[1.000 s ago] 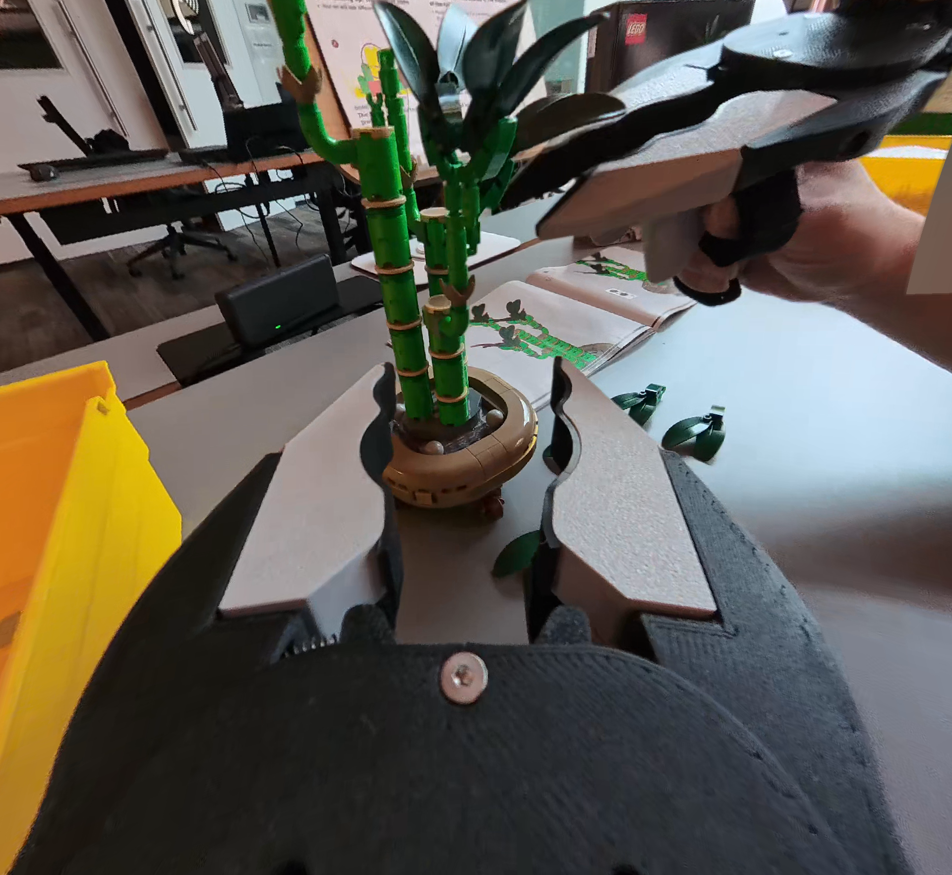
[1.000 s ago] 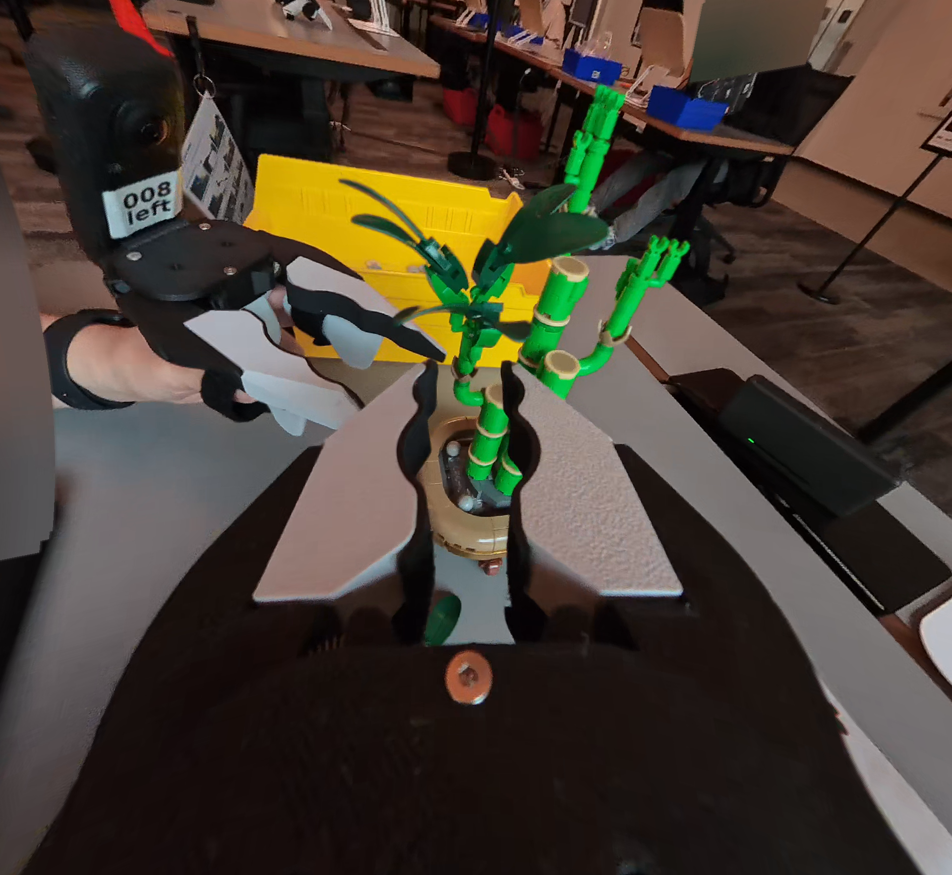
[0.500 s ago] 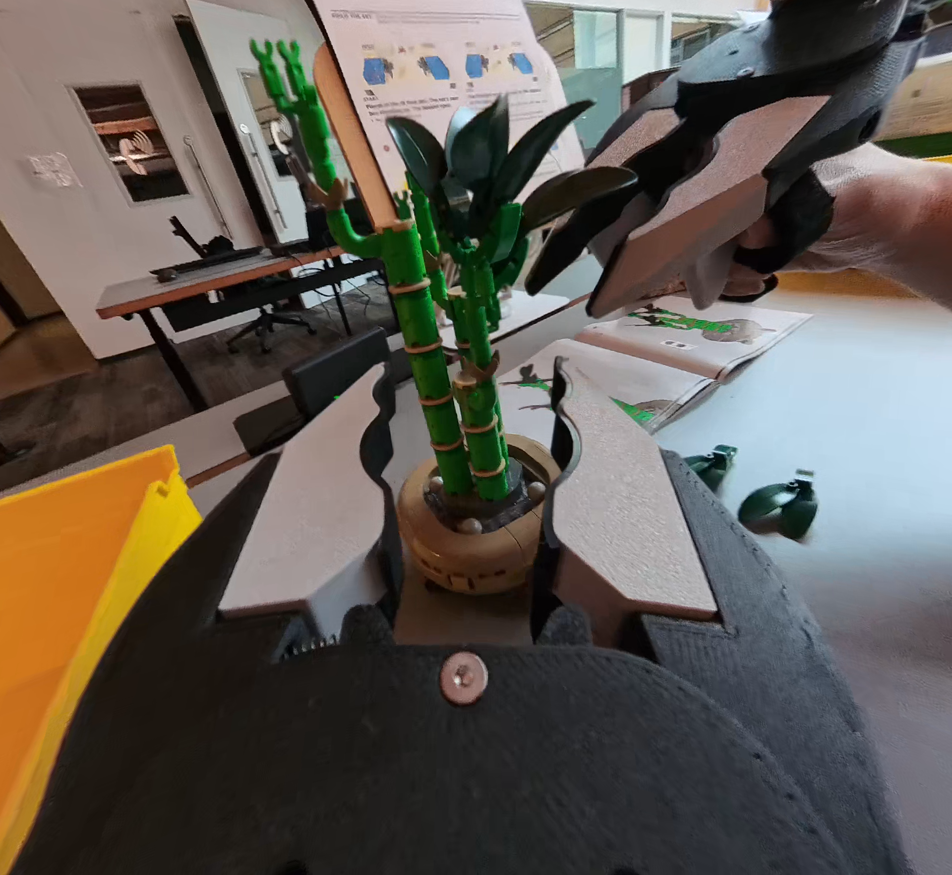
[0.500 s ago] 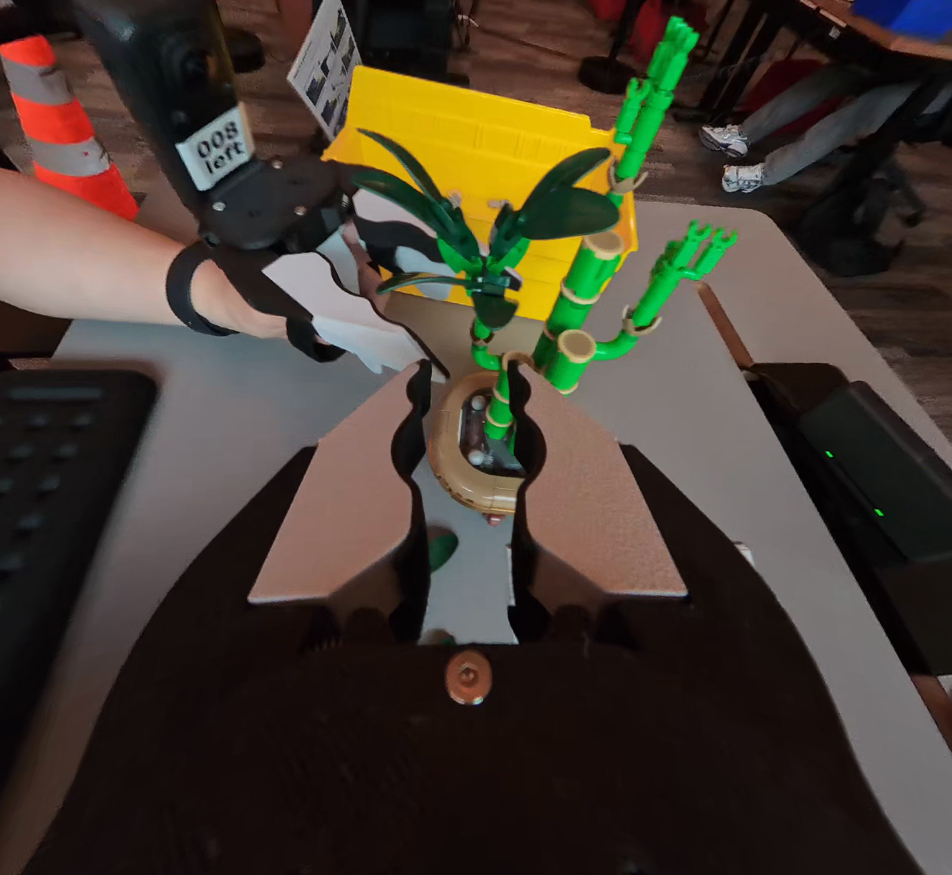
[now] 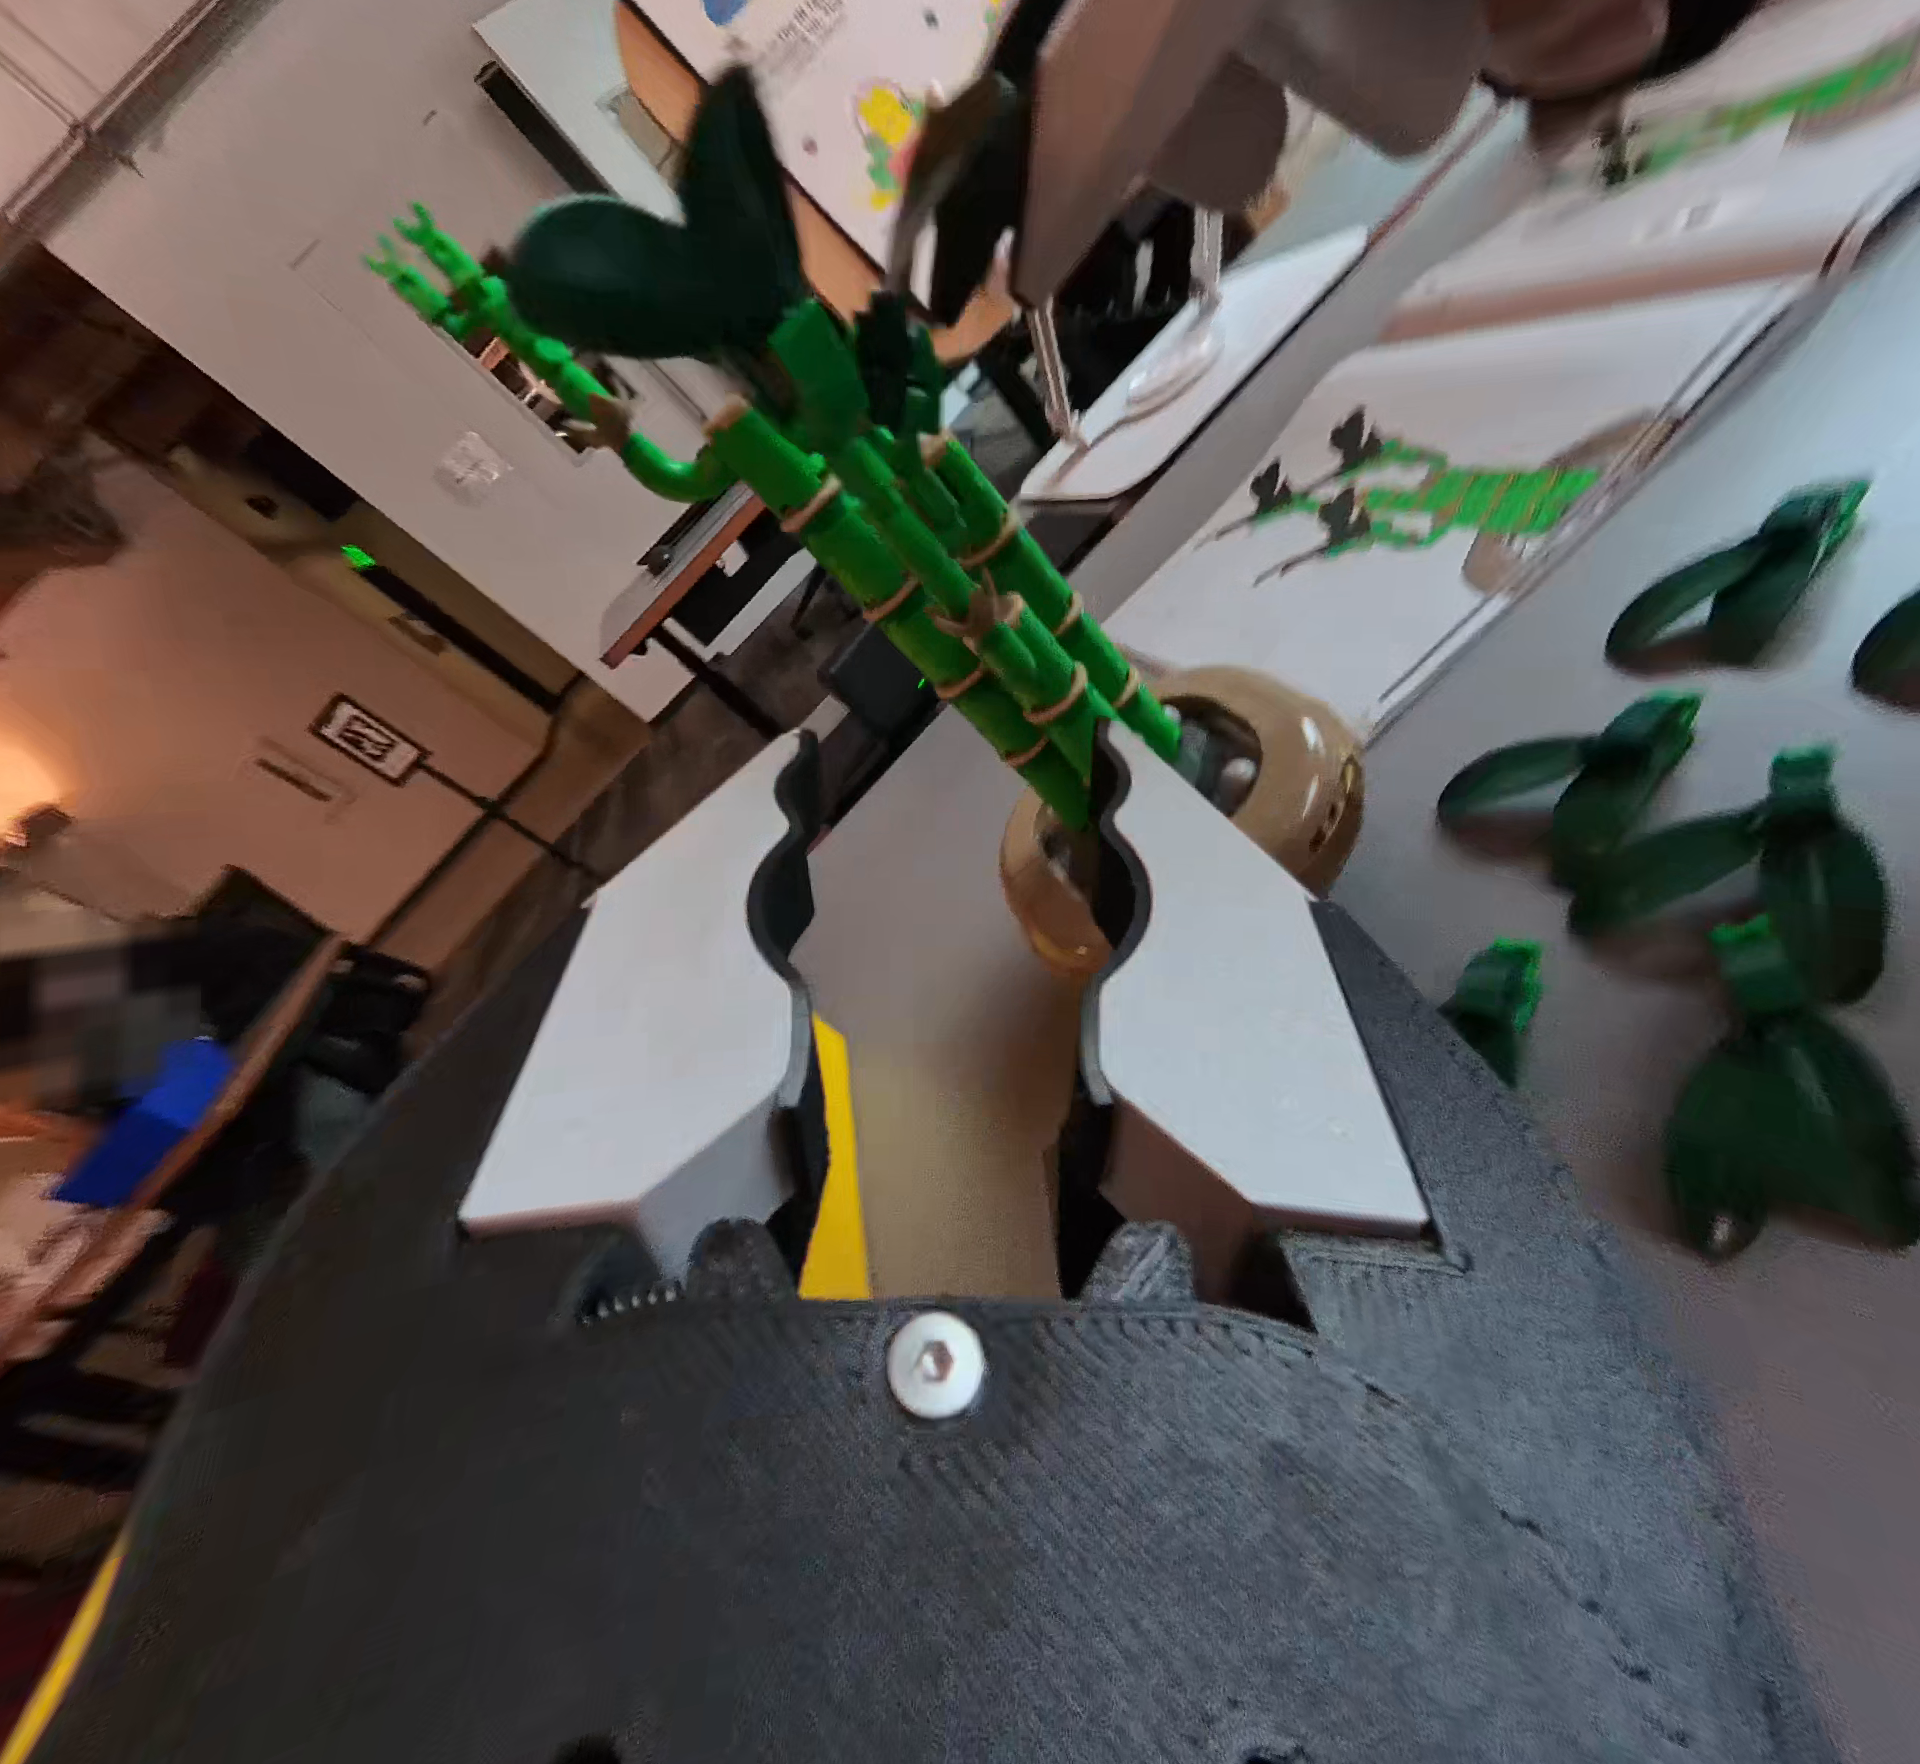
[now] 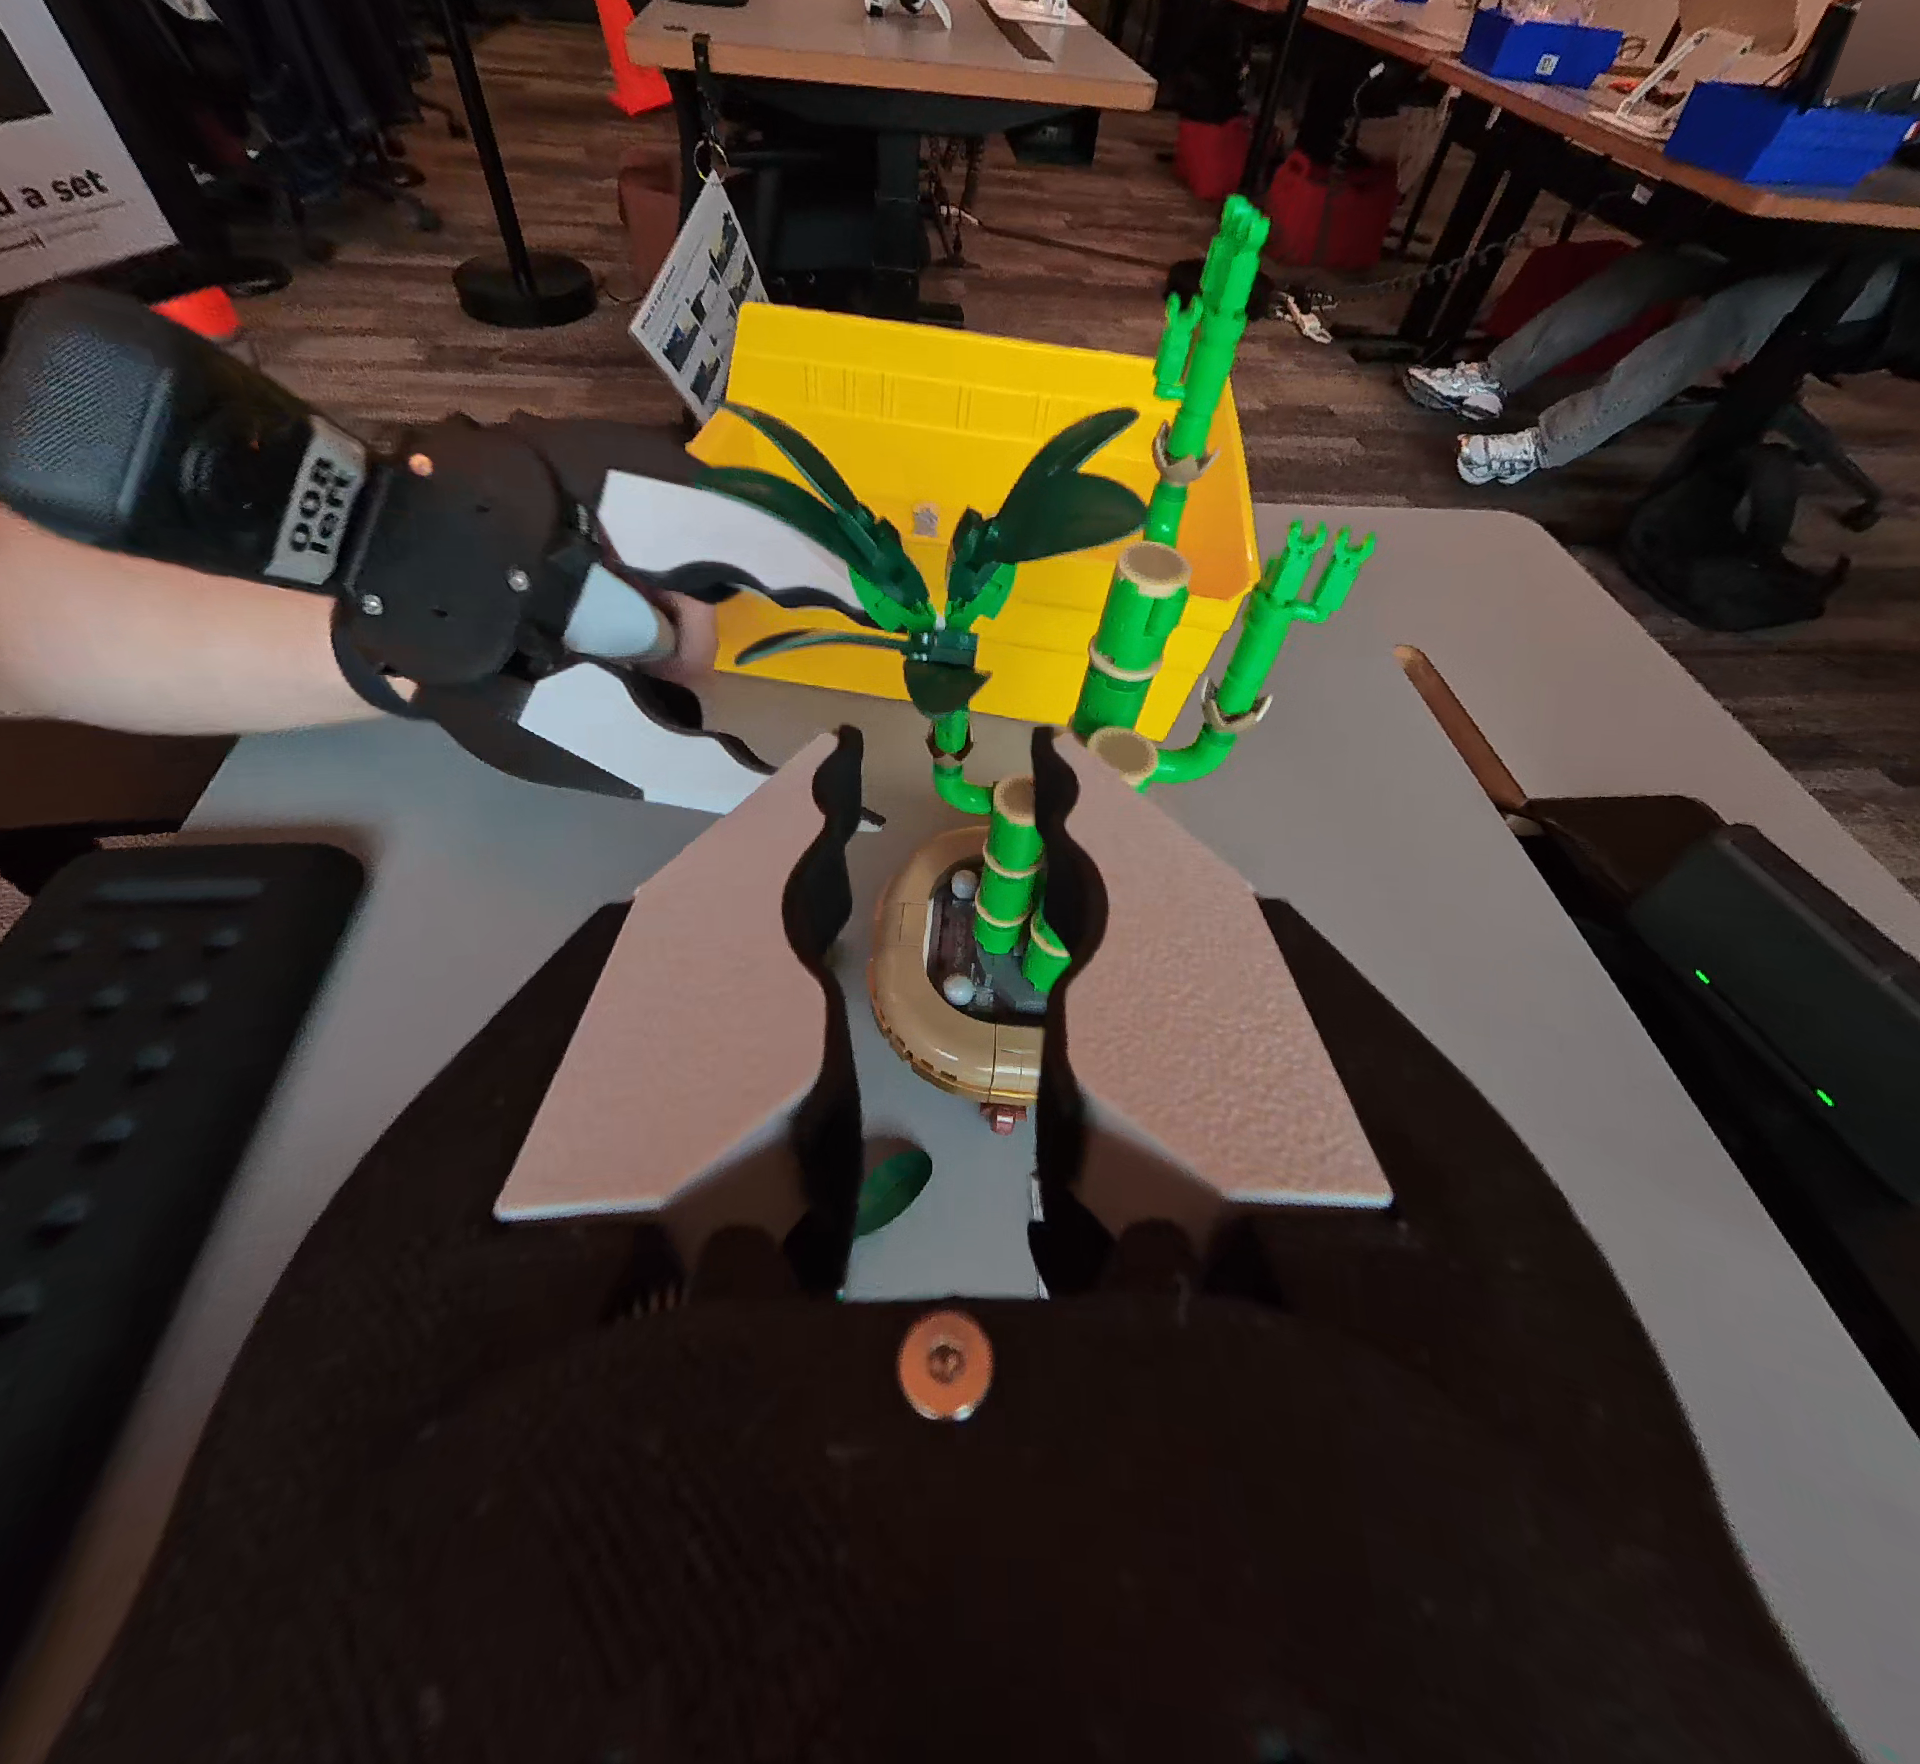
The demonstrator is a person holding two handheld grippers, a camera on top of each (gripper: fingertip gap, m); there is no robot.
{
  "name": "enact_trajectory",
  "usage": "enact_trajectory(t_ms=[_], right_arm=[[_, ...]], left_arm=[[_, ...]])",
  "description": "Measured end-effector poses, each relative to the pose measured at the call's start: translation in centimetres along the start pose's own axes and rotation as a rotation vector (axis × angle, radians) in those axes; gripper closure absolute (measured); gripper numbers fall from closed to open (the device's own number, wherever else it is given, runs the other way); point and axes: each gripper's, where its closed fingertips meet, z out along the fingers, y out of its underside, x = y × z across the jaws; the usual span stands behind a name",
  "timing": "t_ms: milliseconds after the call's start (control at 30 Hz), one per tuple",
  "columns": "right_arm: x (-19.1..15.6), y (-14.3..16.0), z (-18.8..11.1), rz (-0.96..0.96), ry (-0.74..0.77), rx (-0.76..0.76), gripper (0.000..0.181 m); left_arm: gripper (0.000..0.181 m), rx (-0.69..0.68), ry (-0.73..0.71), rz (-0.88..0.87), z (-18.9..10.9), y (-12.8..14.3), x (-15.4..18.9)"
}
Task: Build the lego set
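The Lego bamboo plant stands in its tan pot on the grey table. It has green stalks and a dark leaf cluster on a thin stem. My right gripper is open above the pot, with a short stalk between its fingers. My left gripper is open, turned on its side, left of the leaf cluster. In the left wrist view the stalks and pot lean across beyond my left gripper. The right gripper hangs above the leaves.
Several loose dark green leaf pieces lie on the table by the open instruction booklet. One leaf lies near the pot. A yellow bin stands behind the plant. A black keyboard sits left, a black device right. Across from one pair of fingers to the other is roughly 7 cm. The leaf is about 12 cm from my left fingertips. It is also in sight in the left wrist view.
My left gripper has rolled onto its side and shifted, so the plant now leans across its view. My right gripper stays open over the pot. The plant has not moved.
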Motion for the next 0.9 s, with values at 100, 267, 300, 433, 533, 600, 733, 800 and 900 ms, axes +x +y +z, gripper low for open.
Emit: enact_trajectory(t_ms=[100, 267, 300, 433, 533, 600, 733, 800, 900], right_arm=[[-0.1, 0.7, 0.2, 0.010, -0.004, -0.022, 0.148], [-0.3, 1.0, 0.3, 0.026, -0.015, -0.028, 0.147], [-0.3, 1.0, 0.4, 0.025, -0.016, -0.032, 0.147], [0.0, 1.3, 0.2, 0.029, 0.007, -0.048, 0.140], [0.2, 0.9, 0.0, 0.038, 0.016, -0.032, 0.140], [0.4, 0.7, -0.1, 0.035, 0.034, -0.020, 0.144], [0.8, 0.0, -0.2, 0.038, 0.079, 0.017, 0.151], [0.5, 0.0, -0.1, 0.051, 0.064, 0.020, 0.151], [0.2, 0.4, 0.2, 0.057, 0.063, 0.013, 0.151]], left_arm=[[0.127, -0.093, -0.023, 0.211, -0.4, 1.0, 0.0], [0.128, -0.141, -0.038, 0.416, -1.1, 1.5, 0.8], [0.128, -0.142, -0.041, 0.421, -1.2, 1.6, 0.9], [0.127, -0.126, -0.056, 0.288, -1.1, 1.4, 0.5], [0.123, -0.071, -0.033, -0.025, -0.6, 0.9, -0.3], [0.120, -0.021, -0.008, -0.233, 0.1, 0.2, -1.0], [0.115, 0.053, 0.002, -0.373, 1.9, -1.5, -1.9], [0.117, 0.084, 0.030, -0.373, 2.7, -2.5, -1.4], [0.123, 0.105, 0.054, -0.368, 3.4, -3.1, -0.6]])
